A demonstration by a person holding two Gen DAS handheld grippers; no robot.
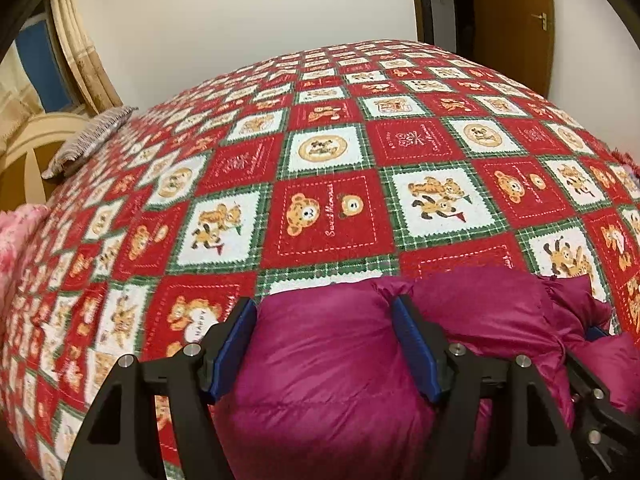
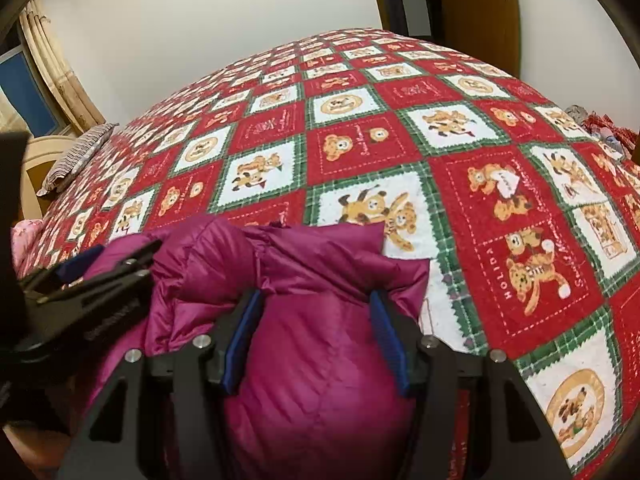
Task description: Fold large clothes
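Observation:
A magenta puffer jacket [image 1: 328,364] lies bunched at the near edge of the bed. My left gripper [image 1: 324,312] has its blue-padded jaws wide apart around a thick bulge of the jacket. My right gripper [image 2: 316,304] likewise straddles a bulge of the same jacket [image 2: 316,380], jaws wide apart. The padding fills both gaps; whether the pads press it I cannot tell. The left gripper shows at the left of the right wrist view [image 2: 100,272], and the right gripper shows at the lower right of the left wrist view [image 1: 600,400].
The bed is covered by a red, white and green bear-patterned blanket [image 1: 332,184]. A striped pillow [image 1: 88,140] lies at the far left by the headboard. A pink fabric [image 1: 16,240] sits at the left edge. A wooden door [image 1: 516,16] stands behind the bed.

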